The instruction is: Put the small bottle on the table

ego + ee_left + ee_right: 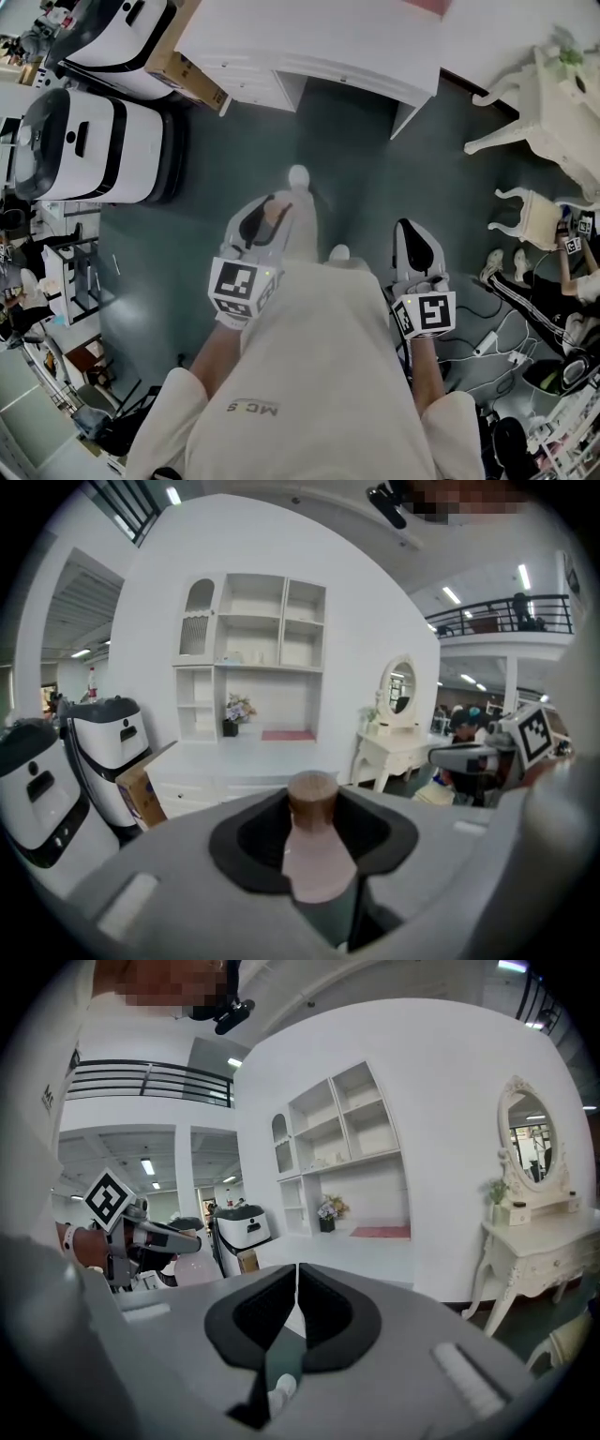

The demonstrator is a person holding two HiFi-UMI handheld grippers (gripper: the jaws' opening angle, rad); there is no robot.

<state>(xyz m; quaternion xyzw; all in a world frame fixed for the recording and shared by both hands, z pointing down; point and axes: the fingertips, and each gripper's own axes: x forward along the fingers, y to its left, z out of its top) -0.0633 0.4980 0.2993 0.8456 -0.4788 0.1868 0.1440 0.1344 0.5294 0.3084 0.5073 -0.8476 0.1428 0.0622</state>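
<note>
Our left gripper [274, 223] clamps the small bottle [317, 860], our right gripper [293, 1288] is closed and empty, so we carry it upright to the far white table [309, 37].

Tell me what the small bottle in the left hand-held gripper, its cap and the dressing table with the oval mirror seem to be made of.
Small bottle: pale pink, matte and opaque, so frosted glass or plastic; I can't tell which. Cap: brown and dull, probably wood or cork. Dressing table: smooth white with curved legs, likely painted wood.
</note>
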